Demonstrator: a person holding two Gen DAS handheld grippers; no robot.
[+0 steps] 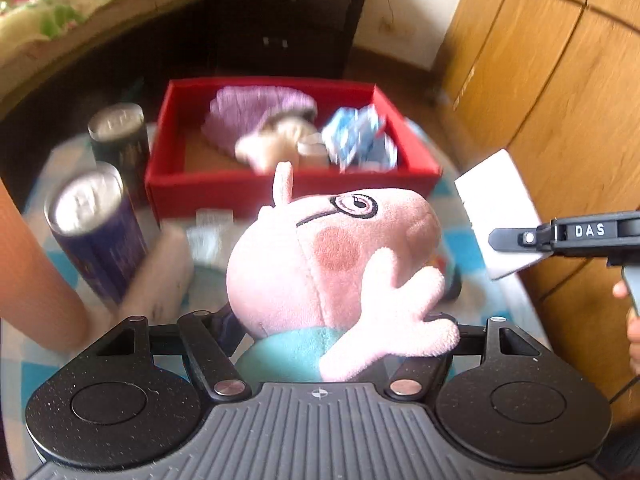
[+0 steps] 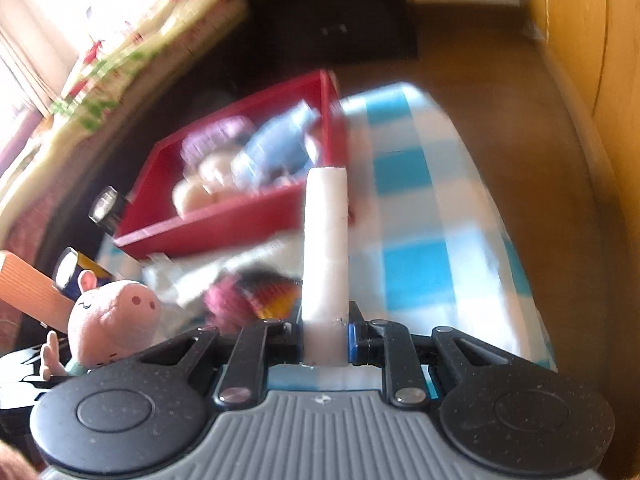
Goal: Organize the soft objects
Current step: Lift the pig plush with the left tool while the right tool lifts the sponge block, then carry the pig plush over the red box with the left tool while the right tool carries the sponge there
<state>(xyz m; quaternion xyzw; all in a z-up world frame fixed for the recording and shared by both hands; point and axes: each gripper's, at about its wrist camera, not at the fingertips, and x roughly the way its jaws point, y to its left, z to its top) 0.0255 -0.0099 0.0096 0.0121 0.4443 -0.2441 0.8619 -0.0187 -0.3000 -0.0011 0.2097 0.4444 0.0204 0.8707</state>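
L claw (image 1: 340,320) clamped on pig plush (image 1: 332,264), held short of red box (image 1: 292,188) | R claw (image 2: 324,340) pinched together on white card (image 2: 325,240) | my worry: pig's snout catches box wall; soft body slips; cans (image 1: 96,220) close.

right gripper (image 2: 323,344) clamped on white flat piece (image 2: 325,248), sticking up between fingers. Red box (image 2: 224,224) ahead-left, pig plush (image 2: 112,320) far left.
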